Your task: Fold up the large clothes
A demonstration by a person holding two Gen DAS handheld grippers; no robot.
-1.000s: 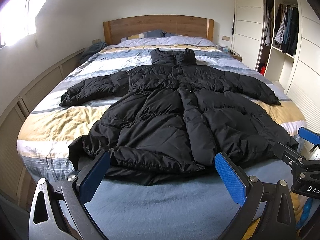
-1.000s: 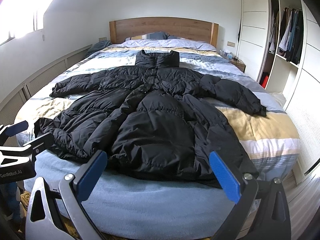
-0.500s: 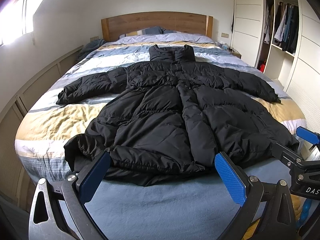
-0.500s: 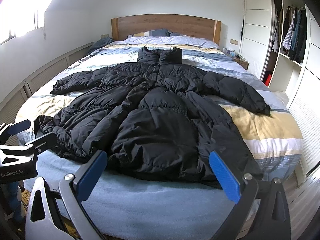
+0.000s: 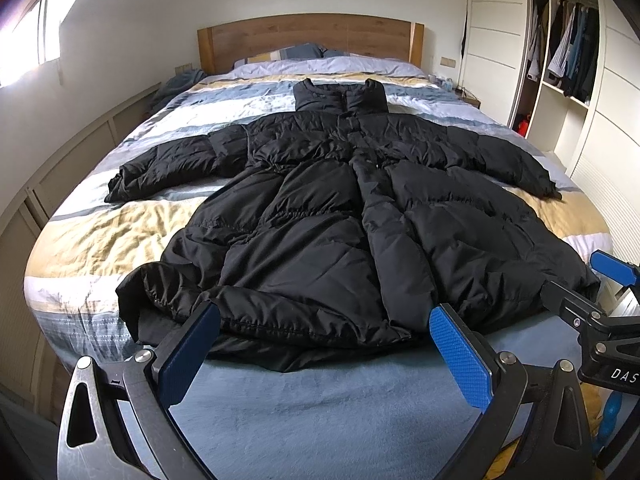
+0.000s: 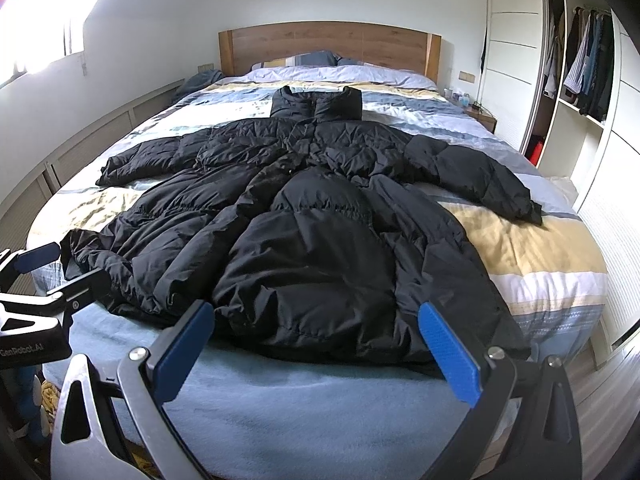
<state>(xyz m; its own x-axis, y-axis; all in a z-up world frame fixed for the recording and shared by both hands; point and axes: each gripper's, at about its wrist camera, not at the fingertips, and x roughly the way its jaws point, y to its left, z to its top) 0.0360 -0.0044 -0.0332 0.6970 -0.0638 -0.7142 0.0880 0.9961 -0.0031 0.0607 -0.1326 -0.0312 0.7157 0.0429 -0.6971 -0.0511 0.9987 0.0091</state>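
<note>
A long black puffer coat (image 5: pixel 336 216) lies flat, front up, on the bed (image 5: pixel 100 236), collar toward the headboard, both sleeves spread out, hem toward me. It also shows in the right wrist view (image 6: pixel 312 232). My left gripper (image 5: pixel 324 344) is open and empty, held above the blue blanket just short of the coat's hem. My right gripper (image 6: pixel 316 340) is open and empty, also just short of the hem, to the right of the left one. Each gripper shows at the edge of the other's view.
The bed has a striped duvet and a blue blanket (image 5: pixel 320 412) at the foot. A wooden headboard (image 5: pixel 312 40) and pillows stand at the far end. An open wardrobe (image 5: pixel 568 52) with hanging clothes is on the right. A panelled wall (image 5: pixel 60 168) runs along the left.
Both grippers have drifted slightly, with the views tilting so the coat sits a little lower in frame. The coat has not moved. Both grippers stay open.
</note>
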